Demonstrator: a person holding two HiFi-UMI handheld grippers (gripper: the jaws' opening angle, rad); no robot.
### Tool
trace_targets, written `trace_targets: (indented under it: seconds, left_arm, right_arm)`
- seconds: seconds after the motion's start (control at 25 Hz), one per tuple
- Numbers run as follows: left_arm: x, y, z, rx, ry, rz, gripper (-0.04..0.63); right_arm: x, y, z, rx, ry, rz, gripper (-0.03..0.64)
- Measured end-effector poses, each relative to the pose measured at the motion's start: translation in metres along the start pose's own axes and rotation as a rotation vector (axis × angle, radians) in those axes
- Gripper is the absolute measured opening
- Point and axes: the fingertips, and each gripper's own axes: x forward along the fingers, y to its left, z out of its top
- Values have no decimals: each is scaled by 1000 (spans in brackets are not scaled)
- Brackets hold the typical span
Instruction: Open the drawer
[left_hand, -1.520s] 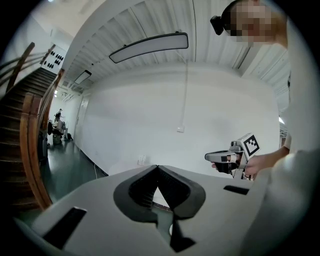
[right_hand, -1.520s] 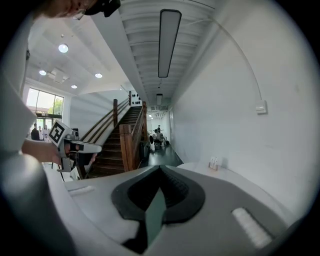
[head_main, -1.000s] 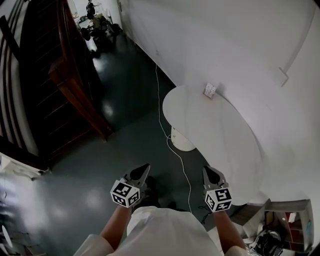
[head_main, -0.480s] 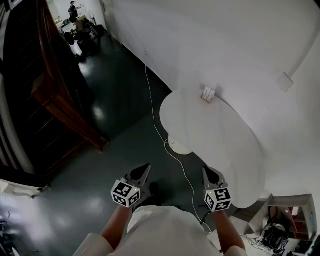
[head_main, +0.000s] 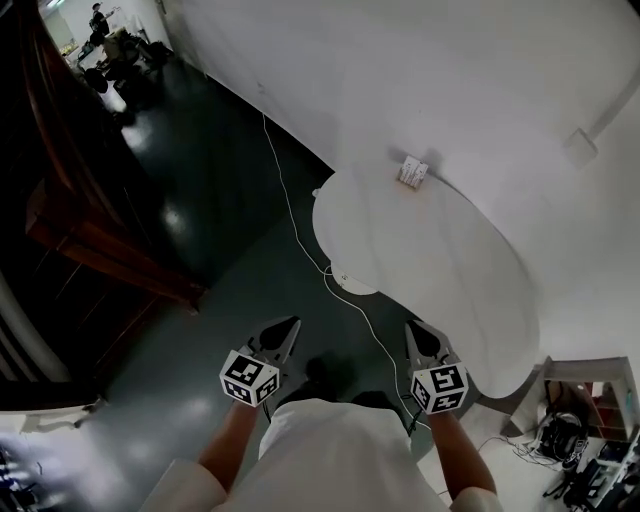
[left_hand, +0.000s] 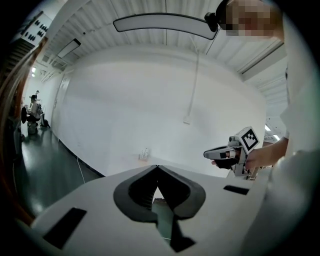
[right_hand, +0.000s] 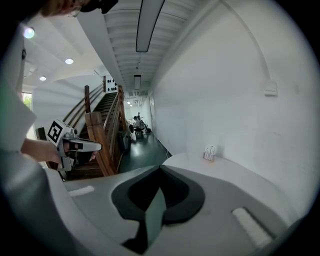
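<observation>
No drawer shows in any view. In the head view my left gripper (head_main: 286, 324) and right gripper (head_main: 414, 327) are held side by side at waist height above the dark floor, both pointing ahead. Each is shut with nothing between its jaws. The left gripper view has its tips (left_hand: 157, 166) meeting in front of a white wall, with the right gripper (left_hand: 206, 154) at its right. In the right gripper view the tips (right_hand: 160, 166) meet, and the left gripper (right_hand: 98, 146) shows at the left.
A white oval table (head_main: 450, 270) stands ahead on the right against the white wall, with a small white holder (head_main: 412, 172) on it. A white cable (head_main: 290, 215) runs along the floor. A wooden staircase (head_main: 90, 250) is at left; a cluttered shelf (head_main: 590, 400) at lower right.
The whole head view has shifted: the staircase slid off to the left and the table and wall came nearer. Both grippers kept their pose and stayed shut.
</observation>
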Motion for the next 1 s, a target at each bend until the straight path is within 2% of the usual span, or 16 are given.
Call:
trace_targets:
  seconds: [0.2, 0.48, 1.0]
  left_arm:
    - [24, 26, -1, 5, 17, -36, 6]
    - [56, 27, -13, -38, 40, -30, 6]
    - [138, 44, -38, -118, 29, 130, 5]
  right_arm:
    - [30, 4, 2, -1, 21, -4, 11]
    - [51, -14, -5, 6, 93, 33, 11]
    - [136, -65, -32, -38, 231, 248, 11]
